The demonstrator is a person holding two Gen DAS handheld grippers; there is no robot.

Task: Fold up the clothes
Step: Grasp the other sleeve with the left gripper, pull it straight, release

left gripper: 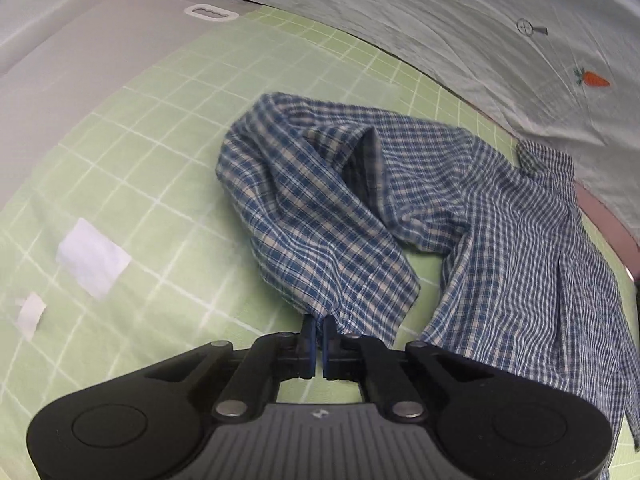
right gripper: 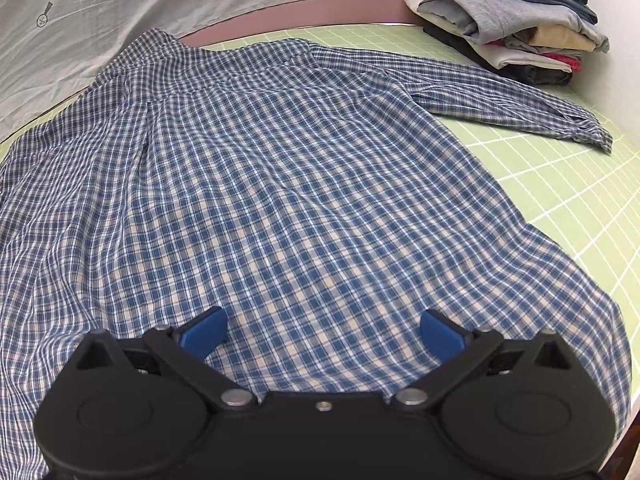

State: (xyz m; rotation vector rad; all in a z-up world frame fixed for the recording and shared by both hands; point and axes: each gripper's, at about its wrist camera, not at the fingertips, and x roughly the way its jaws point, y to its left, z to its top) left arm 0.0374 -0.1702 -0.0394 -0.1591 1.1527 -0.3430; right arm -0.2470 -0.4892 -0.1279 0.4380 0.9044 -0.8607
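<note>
The shirt [right gripper: 280, 184] lies back-up on the green mat [right gripper: 560, 184], collar at the far edge, hem near — its long axis runs near to far. Its left side and near hem are cut off by the right wrist frame, and the right gripper's body hides the nearest cloth. One sleeve [right gripper: 512, 108] stretches flat to the right, cuff pointing toward the stack [right gripper: 516, 24] of folded clothes at the far right corner. The right gripper [right gripper: 322, 332] hangs over the near part of the shirt with its blue fingers spread wide, nothing between them.

In the left wrist view the other sleeve [left gripper: 320, 216] is lifted and bunched, twisting away from the body; the left gripper [left gripper: 318, 326] has its fingers pressed together on the sleeve's end — how much cloth sits between them is hidden. A pale sheet [left gripper: 440, 20] lies beyond the mat's far edge.
</note>
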